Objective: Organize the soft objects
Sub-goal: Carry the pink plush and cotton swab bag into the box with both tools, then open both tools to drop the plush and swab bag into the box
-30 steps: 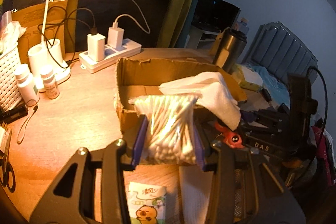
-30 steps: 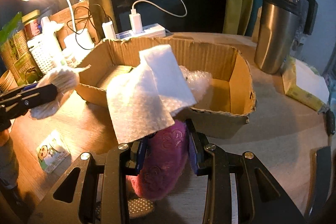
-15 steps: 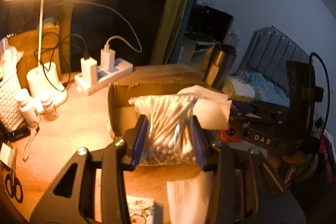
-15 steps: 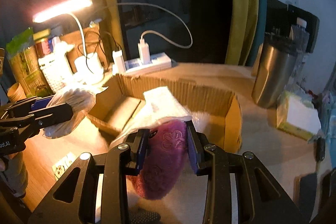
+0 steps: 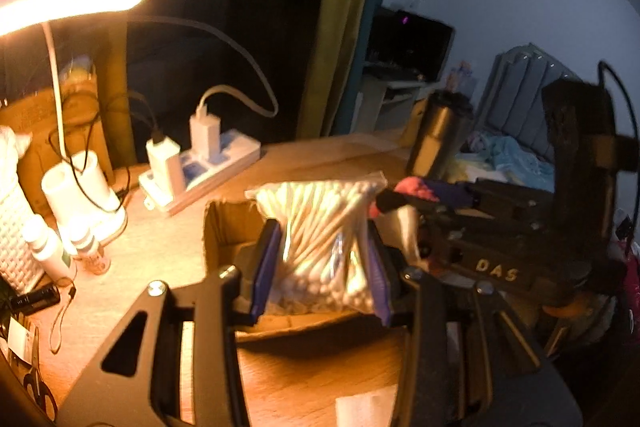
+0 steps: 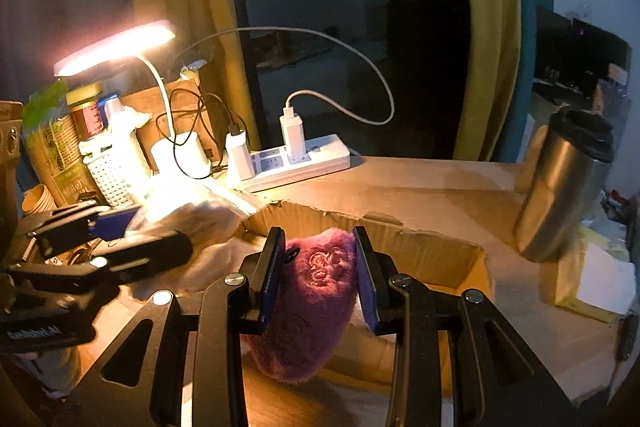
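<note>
Left wrist view: the left gripper (image 5: 320, 263) pinches a crinkly bag of cotton swabs (image 5: 320, 227) mid-body, near the cardboard box (image 5: 224, 231); light, slippery.

Right wrist view: the right gripper (image 6: 320, 279) squeezes 1 soft purple plush (image 6: 312, 299) above the box.

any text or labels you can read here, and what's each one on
"DAS": on the right gripper, seen from the left wrist.
Print on the left gripper: blurred.
Labels on the green bag, red jar and small bottles: too blurred.
Embossed pattern on the purple plush: not lettering.
</note>
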`<act>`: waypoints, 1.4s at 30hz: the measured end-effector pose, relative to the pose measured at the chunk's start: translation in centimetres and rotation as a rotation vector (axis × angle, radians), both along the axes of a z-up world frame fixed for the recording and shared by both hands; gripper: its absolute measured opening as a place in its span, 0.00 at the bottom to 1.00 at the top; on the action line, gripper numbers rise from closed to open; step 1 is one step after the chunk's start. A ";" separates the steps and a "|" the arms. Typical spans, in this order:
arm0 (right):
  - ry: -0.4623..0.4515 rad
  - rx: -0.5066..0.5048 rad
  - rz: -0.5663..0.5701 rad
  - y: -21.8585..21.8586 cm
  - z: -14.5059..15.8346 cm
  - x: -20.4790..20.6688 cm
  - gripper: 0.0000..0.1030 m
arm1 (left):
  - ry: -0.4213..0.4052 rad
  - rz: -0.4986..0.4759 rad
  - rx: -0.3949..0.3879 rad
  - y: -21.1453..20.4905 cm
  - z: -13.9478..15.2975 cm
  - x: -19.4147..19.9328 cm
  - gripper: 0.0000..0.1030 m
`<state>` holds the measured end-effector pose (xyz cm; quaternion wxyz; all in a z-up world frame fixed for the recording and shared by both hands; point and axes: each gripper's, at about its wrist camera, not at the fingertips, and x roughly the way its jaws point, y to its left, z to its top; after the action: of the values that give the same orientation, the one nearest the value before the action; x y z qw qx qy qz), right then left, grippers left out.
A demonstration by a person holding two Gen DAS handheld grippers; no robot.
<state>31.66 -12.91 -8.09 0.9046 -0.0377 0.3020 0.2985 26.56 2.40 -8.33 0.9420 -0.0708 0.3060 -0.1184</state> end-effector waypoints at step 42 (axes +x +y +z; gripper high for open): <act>0.081 -0.047 -0.056 1.7 -2.3 -1.2 0.59 | 0.083 0.080 0.002 3.0 -1.6 -3.1 0.69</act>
<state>30.44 -11.25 -10.36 0.8984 -0.0382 0.3463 0.2673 23.51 5.40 -9.90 0.9325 -0.0870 0.3419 -0.0772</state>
